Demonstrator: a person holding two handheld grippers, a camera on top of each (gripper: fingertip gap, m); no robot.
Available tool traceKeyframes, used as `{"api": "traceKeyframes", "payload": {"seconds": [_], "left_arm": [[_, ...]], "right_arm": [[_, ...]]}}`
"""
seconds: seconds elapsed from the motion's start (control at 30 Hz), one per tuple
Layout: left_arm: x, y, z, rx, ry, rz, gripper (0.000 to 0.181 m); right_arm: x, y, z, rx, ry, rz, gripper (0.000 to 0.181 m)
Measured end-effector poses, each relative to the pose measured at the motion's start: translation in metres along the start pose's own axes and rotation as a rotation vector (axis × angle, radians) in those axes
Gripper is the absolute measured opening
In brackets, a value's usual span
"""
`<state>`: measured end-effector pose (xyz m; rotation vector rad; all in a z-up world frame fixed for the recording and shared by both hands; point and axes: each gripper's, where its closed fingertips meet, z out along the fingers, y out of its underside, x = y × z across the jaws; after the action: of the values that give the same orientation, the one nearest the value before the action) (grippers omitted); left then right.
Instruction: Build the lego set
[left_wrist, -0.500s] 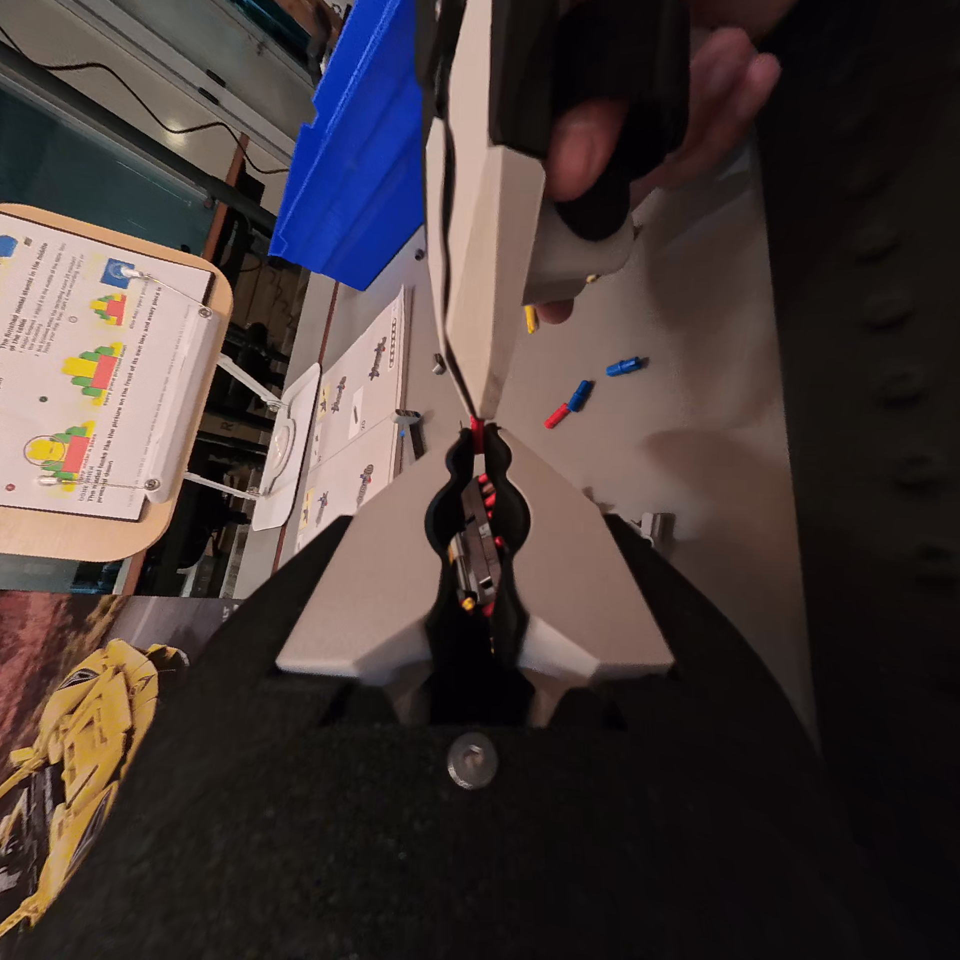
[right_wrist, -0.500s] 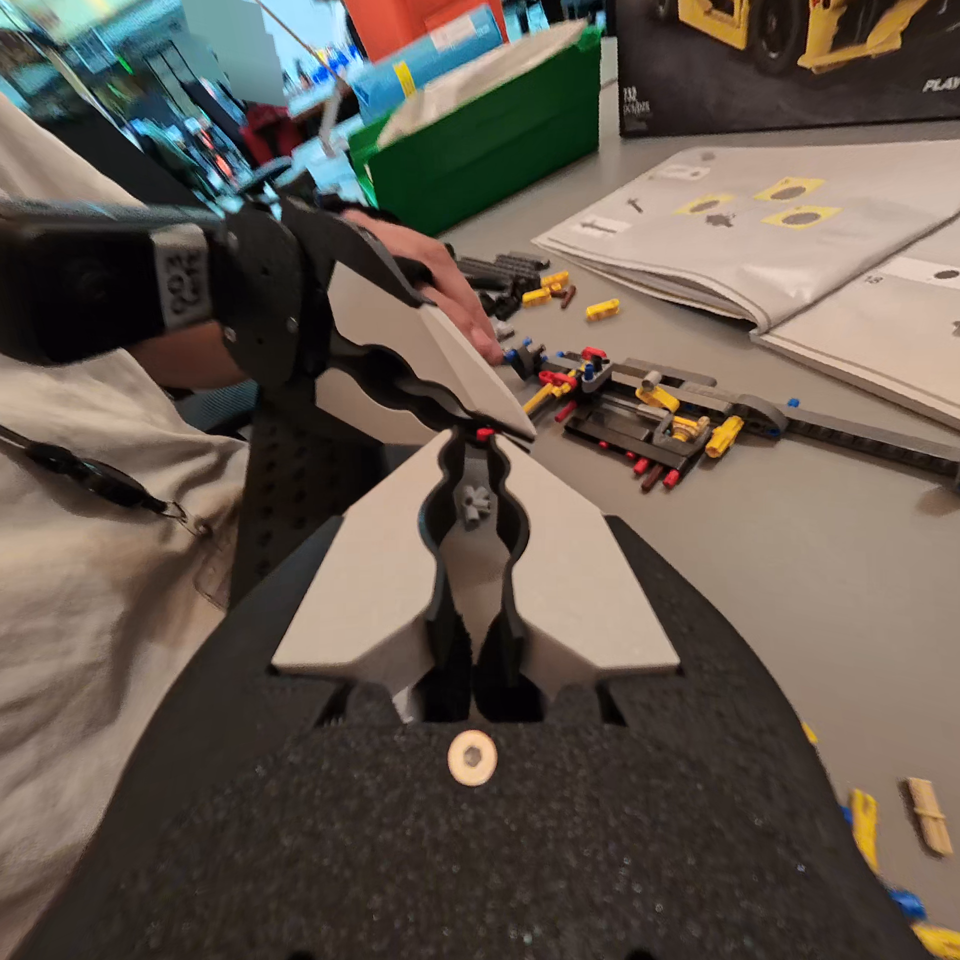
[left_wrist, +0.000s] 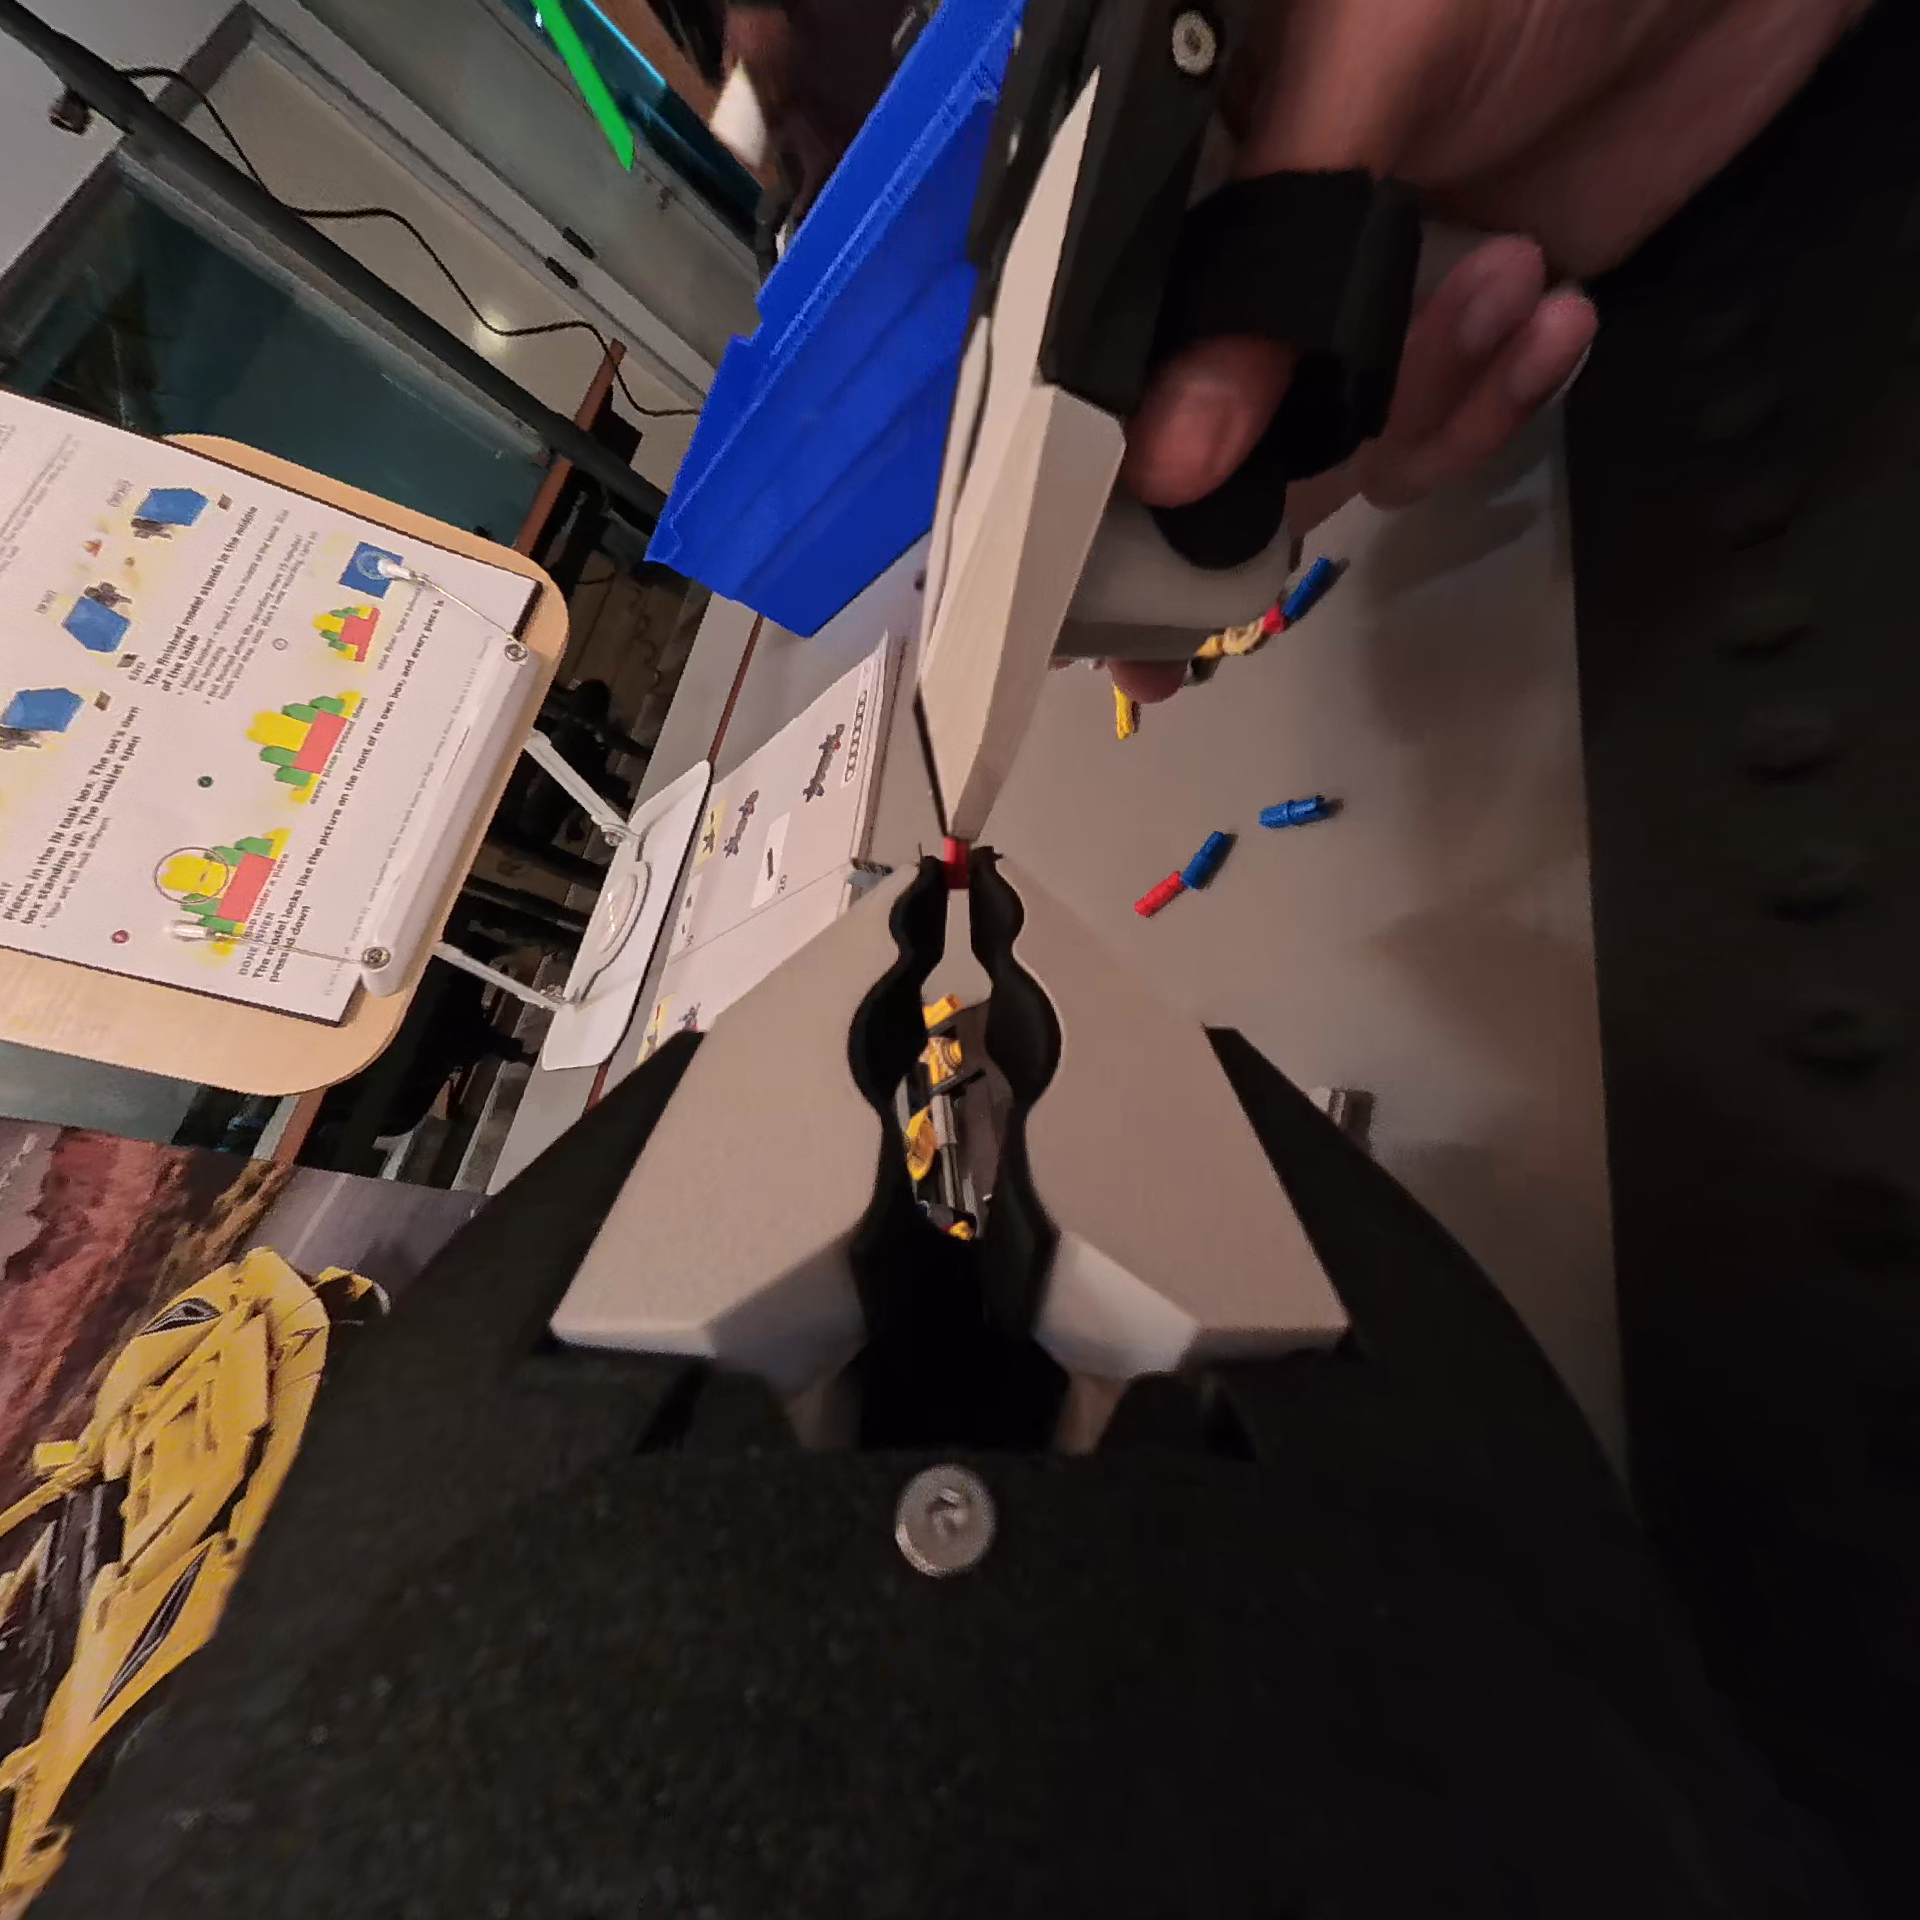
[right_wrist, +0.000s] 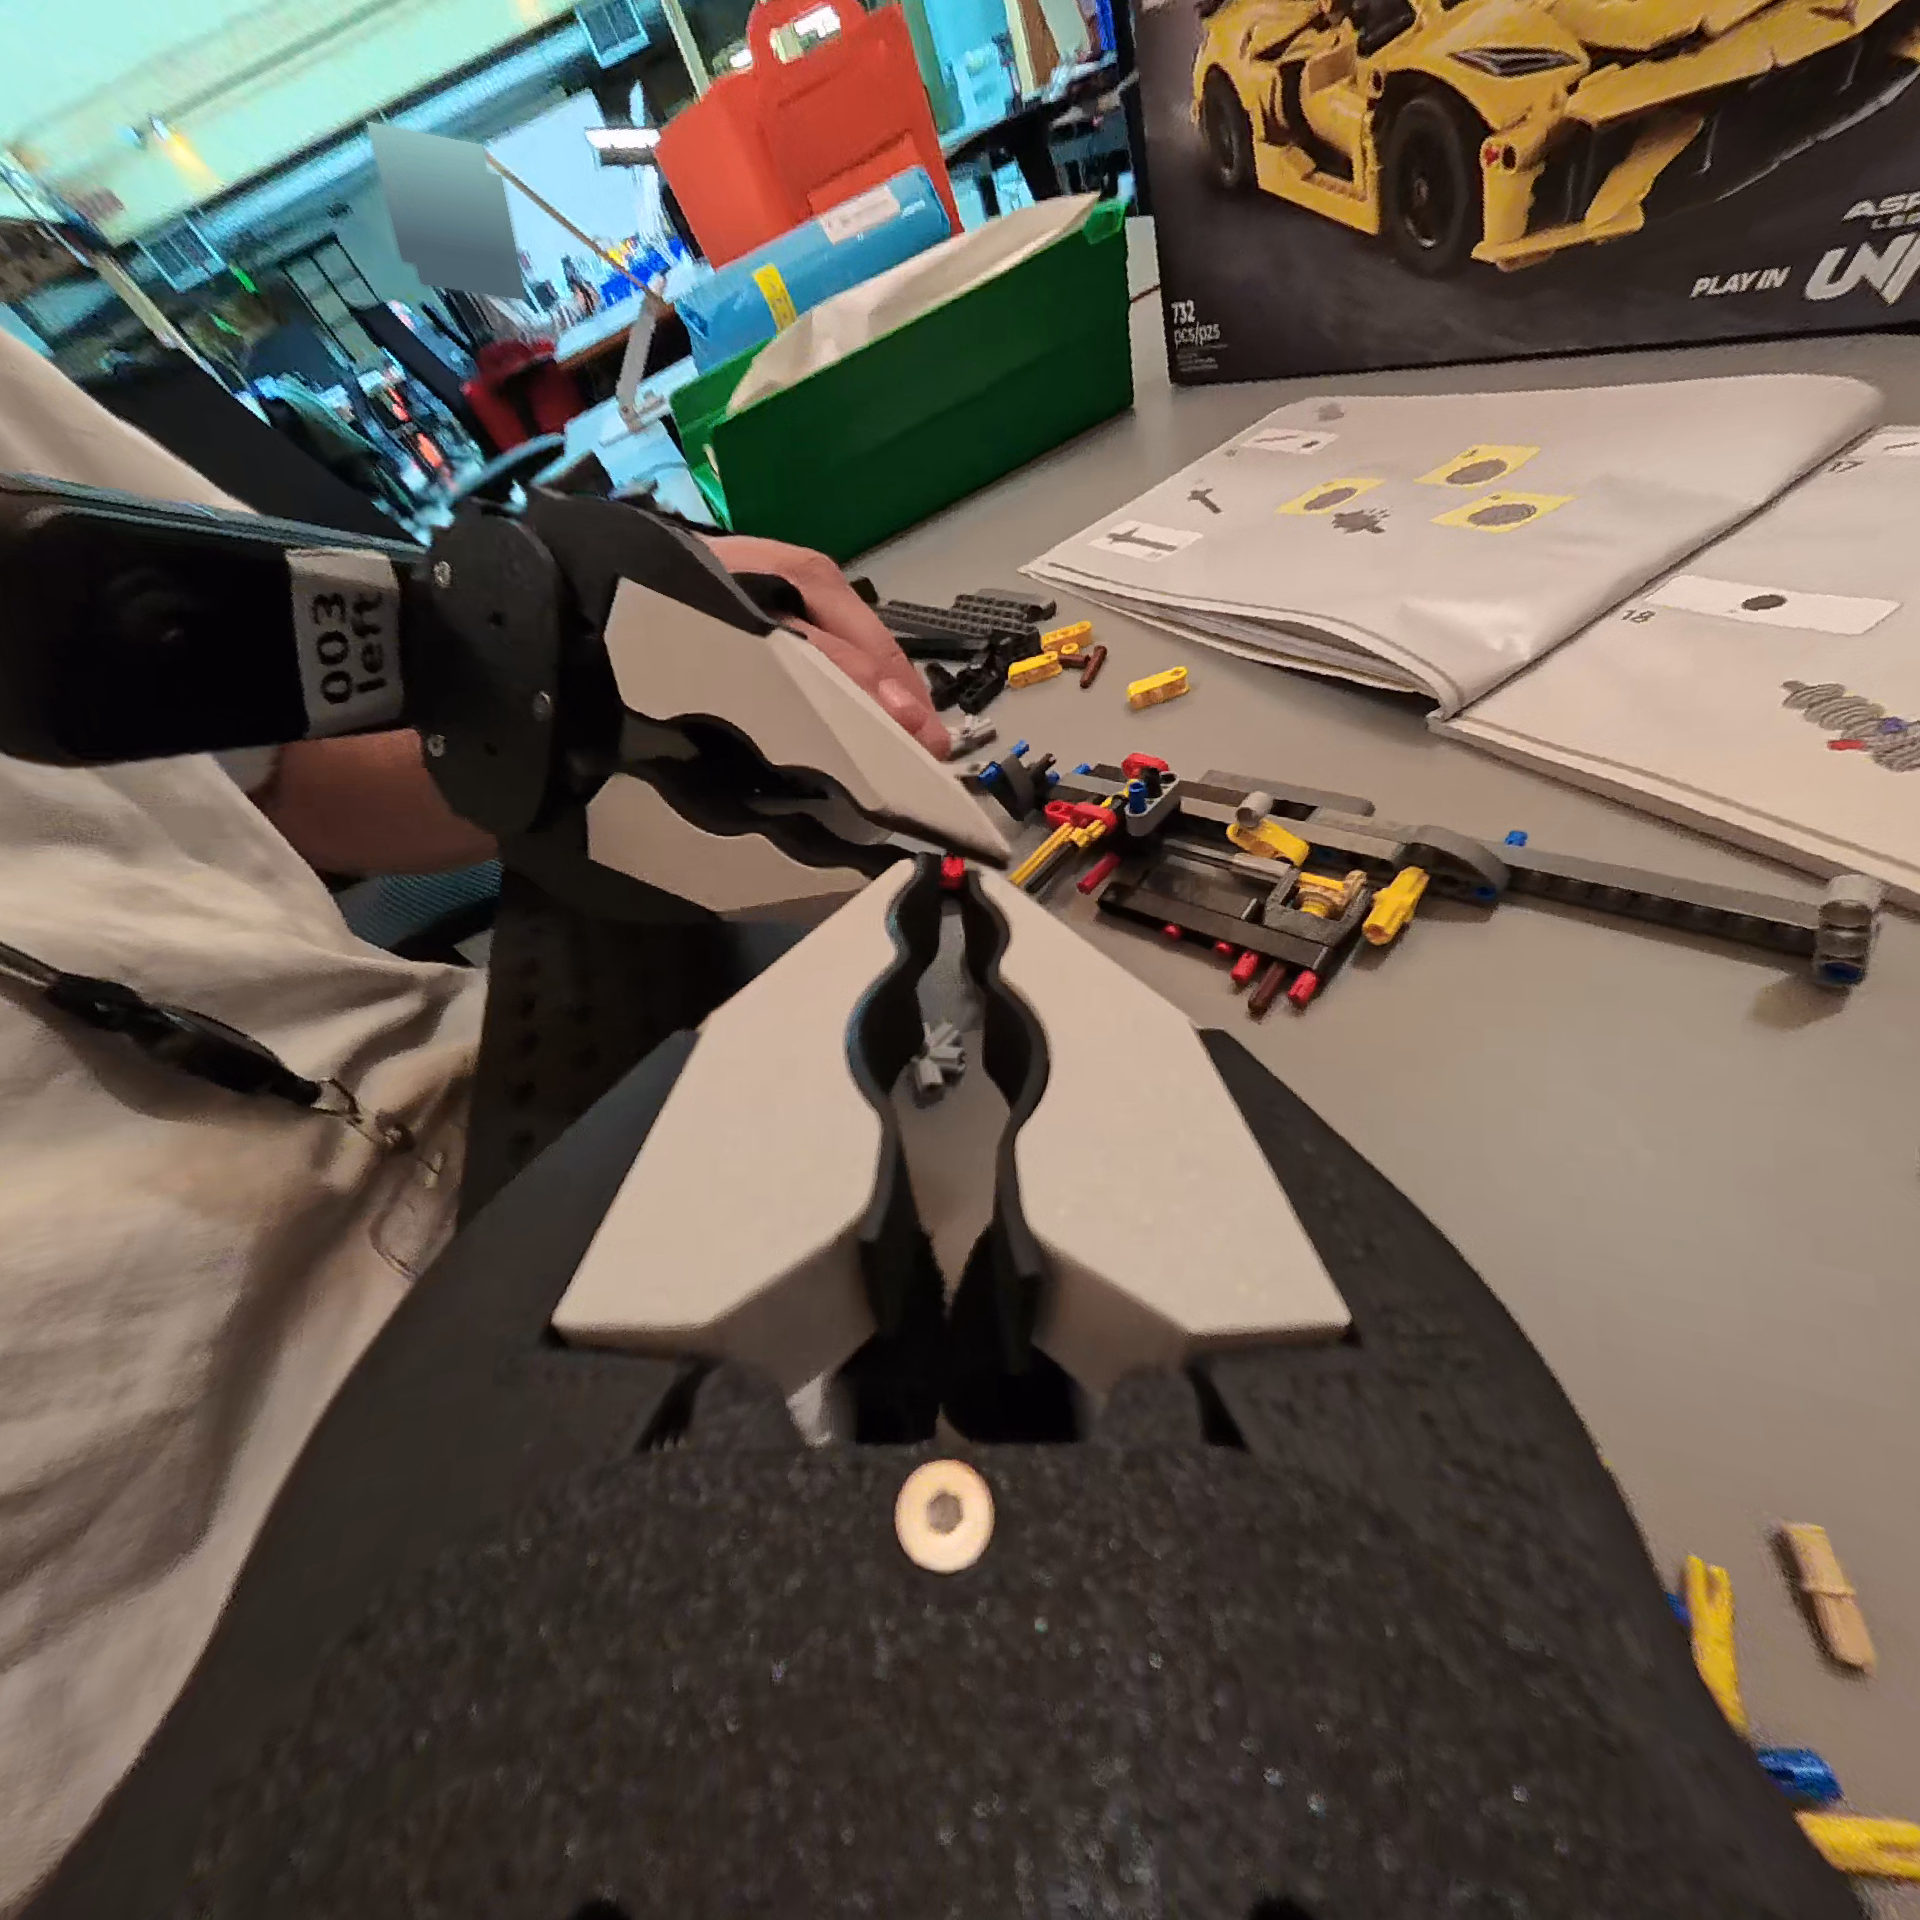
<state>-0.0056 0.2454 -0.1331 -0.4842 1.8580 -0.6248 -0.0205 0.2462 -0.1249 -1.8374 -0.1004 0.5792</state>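
Both grippers pinch one small red pin (right_wrist: 952, 871) tip-to-tip, left gripper (left_wrist: 956, 862) and right gripper (right_wrist: 948, 878) narrow; partial chassis (right_wrist: 1278, 883) sits on table (right_wrist: 1455, 1143), most loose parts (right_wrist: 1049, 660) left.

In the left wrist view, the partly built chassis seen through the gap between the left claw (left_wrist: 957, 868) fingers now shows yellow parts (left_wrist: 940, 1070) where red pins showed half a second ago. The hand (left_wrist: 1455, 270) holding the right claw (right_wrist: 952, 871) sits closer and larger, and more loose pins (left_wrist: 1262, 623) show beneath it on the counter (left_wrist: 1434, 935). The red pin (left_wrist: 956, 864) remains pinched where the two tips meet.
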Motion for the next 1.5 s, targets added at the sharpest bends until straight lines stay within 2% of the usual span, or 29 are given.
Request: {"api": "traceKeyframes", "payload": {"seconds": [0.13, 0.57, 1.03, 1.1, 1.17, 1.23, 1.3, 1.33, 1.5], "left_arm": [[-0.004, -0.004, -0.007, 0.059, -0.004, -0.004, 0.002], [-0.001, 0.003, -0.012, 0.020, -0.007, 0.072, 0.001], [0.001, 0.001, -0.011, 0.029, 0.000, 0.077, 0.001], [0.004, 0.005, -0.012, 0.016, 0.043, 0.029, 0.001], [0.008, 0.021, -0.017, -0.050, 0.127, -0.064, 0.005], [0.024, 0.030, -0.029, -0.098, 0.289, -0.219, 0.011], [0.034, 0.027, -0.041, -0.108, 0.390, -0.330, 0.019], [0.042, 0.027, -0.046, -0.127, 0.450, -0.355, 0.021], [0.066, 0.036, -0.039, -0.243, 0.563, -0.363, 0.027]], "right_arm": [[-0.002, -0.004, -0.001, 0.026, -0.048, 0.035, 0.002], [-0.004, 0.000, 0.007, -0.007, -0.047, 0.040, 0.003], [-0.005, 0.004, 0.009, -0.022, -0.047, 0.019, 0.002], [-0.004, 0.005, 0.009, -0.033, -0.028, 0.003, 0.002], [-0.003, 0.000, 0.005, -0.008, 0.000, -0.035, 0.002], [0.002, 0.002, 0.000, -0.009, 0.052, -0.081, 0.002], [0.003, 0.001, -0.003, 0.028, 0.076, -0.122, 0.002], [0.002, -0.002, -0.005, 0.057, 0.079, -0.136, 0.002], [0.001, -0.003, -0.006, 0.081, 0.076, -0.162, 0.002]]}}
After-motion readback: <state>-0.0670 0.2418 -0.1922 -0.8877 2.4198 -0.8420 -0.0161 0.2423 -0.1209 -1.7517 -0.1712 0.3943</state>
